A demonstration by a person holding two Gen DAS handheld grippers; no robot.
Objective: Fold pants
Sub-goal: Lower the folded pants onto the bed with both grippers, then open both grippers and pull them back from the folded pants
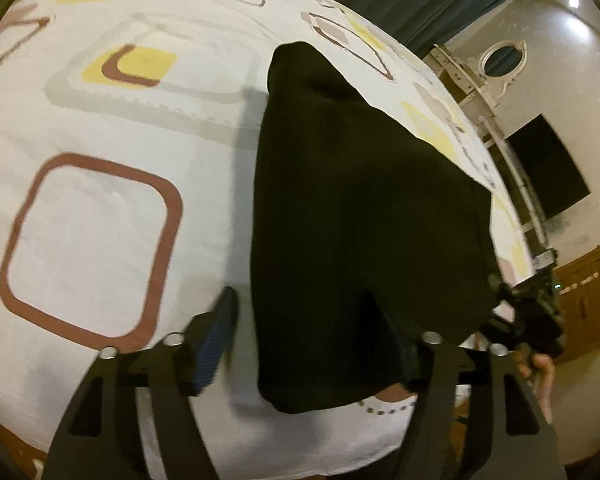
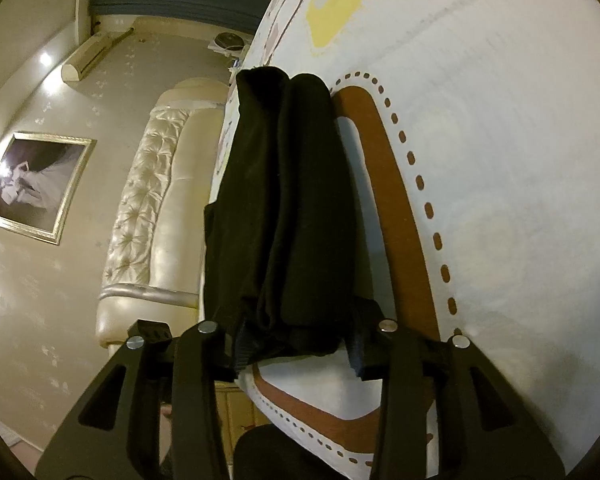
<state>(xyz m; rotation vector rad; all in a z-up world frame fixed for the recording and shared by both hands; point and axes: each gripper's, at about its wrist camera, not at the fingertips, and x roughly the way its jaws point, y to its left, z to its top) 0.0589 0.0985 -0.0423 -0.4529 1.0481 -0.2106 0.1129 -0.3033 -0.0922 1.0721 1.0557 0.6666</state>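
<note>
Patterned sheet [image 1: 112, 128] spread over bed; black pants [image 1: 360, 220] laid folded on it. Left gripper [image 1: 320, 344] jaws spread around near edge. Right gripper [image 2: 296, 344] pinching bunched end. Headboard [image 2: 160, 200], framed picture [image 2: 36, 186] beyond.

One black pants [image 1: 360, 208], two claws [image 1: 316, 340] [image 2: 296, 344]
</note>
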